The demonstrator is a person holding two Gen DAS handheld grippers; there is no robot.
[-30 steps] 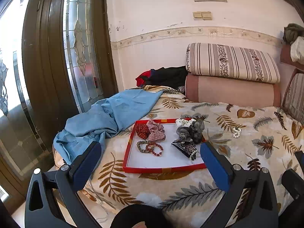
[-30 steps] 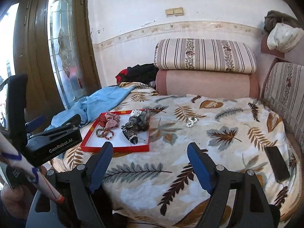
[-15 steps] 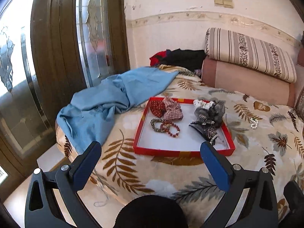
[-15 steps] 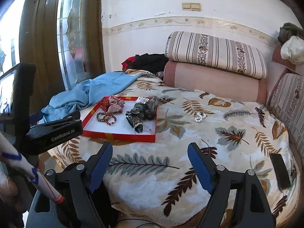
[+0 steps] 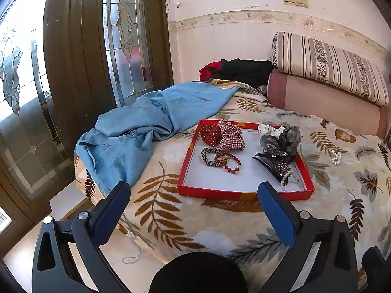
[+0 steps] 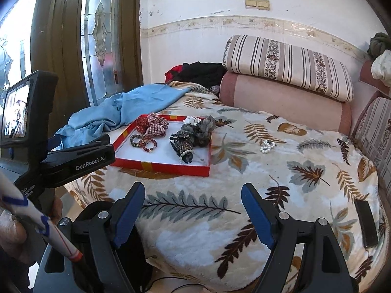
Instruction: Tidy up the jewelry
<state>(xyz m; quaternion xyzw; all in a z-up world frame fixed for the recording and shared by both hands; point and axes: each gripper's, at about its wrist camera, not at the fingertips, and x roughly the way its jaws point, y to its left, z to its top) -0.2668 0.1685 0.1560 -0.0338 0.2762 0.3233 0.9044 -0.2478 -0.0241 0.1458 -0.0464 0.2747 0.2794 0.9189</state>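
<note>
Both the left gripper and right gripper hang released, grasping nothing. The pearl bracelet lies outside the red tray; on the plush blanket the fingers could snag pile or scatter beads.

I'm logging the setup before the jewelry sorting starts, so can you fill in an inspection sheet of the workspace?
Surface: bed with a leaf-print blanket.
Job's things: red tray holding scrunchies, bead bracelets and a dark hair clip; a pearl bracelet lies outside the tray on the blanket.
Clutter: blue cloth draped over the bed edge, dark clothes by the wall, black phone-like slab.
Grippers: left gripper and right gripper both open, empty, short of the tray.
Cables: thin dark cable below the bed edge.
Surroundings: striped bolster, glass-panelled door.
</note>
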